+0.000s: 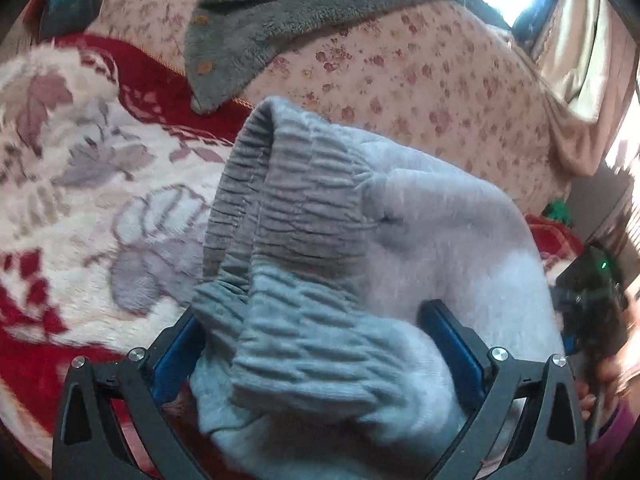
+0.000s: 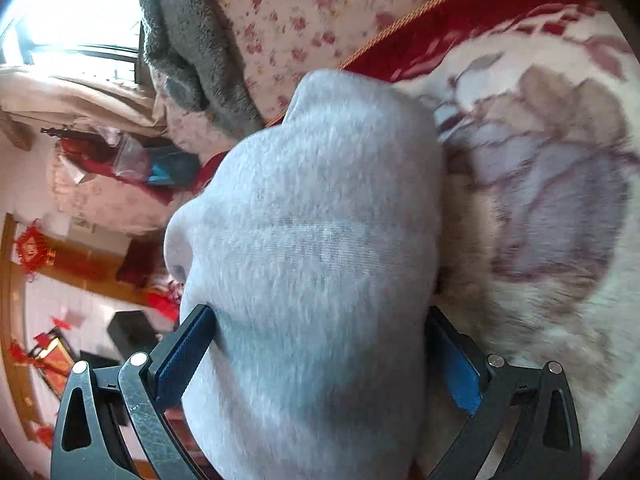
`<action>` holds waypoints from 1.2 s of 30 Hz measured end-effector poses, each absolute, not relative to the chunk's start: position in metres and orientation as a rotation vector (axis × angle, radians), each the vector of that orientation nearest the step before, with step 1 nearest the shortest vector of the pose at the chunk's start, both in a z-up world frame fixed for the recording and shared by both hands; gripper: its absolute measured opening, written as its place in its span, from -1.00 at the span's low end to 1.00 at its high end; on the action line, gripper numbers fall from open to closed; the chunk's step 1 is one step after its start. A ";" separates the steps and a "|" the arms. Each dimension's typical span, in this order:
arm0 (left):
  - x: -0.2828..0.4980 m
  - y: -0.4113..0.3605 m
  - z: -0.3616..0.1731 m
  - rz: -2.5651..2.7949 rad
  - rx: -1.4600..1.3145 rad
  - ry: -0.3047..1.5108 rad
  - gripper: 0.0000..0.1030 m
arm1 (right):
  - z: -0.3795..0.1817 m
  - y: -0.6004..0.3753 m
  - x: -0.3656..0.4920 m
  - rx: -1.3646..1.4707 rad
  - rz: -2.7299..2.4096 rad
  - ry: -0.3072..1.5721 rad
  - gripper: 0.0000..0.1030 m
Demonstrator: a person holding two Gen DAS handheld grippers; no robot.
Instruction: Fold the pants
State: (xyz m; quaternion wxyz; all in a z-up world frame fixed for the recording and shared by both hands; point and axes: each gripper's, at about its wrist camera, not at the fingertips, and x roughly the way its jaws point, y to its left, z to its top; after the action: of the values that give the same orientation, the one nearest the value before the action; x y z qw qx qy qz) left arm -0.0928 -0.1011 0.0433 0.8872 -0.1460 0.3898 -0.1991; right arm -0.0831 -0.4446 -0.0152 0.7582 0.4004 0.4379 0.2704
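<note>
From the left wrist camera, the left gripper [image 1: 320, 356] has its blue-padded fingers [image 1: 452, 344] set wide around a thick bunch of the pale grey fleece pants [image 1: 420, 240], grasping them at the ribbed elastic waistband [image 1: 296, 216], which stands up in puckered rolls just ahead of the jaws. The cloth is off the bed here, hanging over the red and cream flower-patterned plush blanket [image 1: 80, 168], with a pink floral quilt [image 1: 420, 92] and a dark grey fleece garment [image 1: 256, 28] lying beyond it; the other tool shows dark at the right edge. From the right wrist camera, the right gripper [image 2: 316, 356] likewise clasps a fat wad of the same pants [image 2: 312, 220] between its blue pads [image 2: 180, 356], the view rolled sideways so the blanket [image 2: 560, 180] fills the right half and the room the left. By my reading the garment is gathered and lifted, not yet laid out, so the step in hand is carrying or shaking it open. The next move calls for drawing the two holds apart to stretch the cloth, then lowering it flat on the blanket so the legs can be laid one on the other.
</note>
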 end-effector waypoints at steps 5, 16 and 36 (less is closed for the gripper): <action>-0.094 -0.101 0.047 -0.464 -0.324 0.801 0.71 | 0.000 -0.438 -0.090 0.808 0.639 0.911 0.65; -0.112 -0.142 0.119 -0.572 -0.290 0.655 0.00 | 0.041 -0.455 -0.112 0.740 0.695 0.836 0.17; -0.107 -0.120 0.059 -0.408 -0.274 0.812 1.00 | 0.011 -0.458 -0.100 0.706 0.618 0.952 0.82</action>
State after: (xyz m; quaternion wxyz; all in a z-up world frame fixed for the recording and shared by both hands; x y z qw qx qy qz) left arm -0.1067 -0.1204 0.0595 0.8895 -0.1319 0.3909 -0.1965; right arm -0.1003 -0.4576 0.0111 0.7848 0.3274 0.4412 0.2866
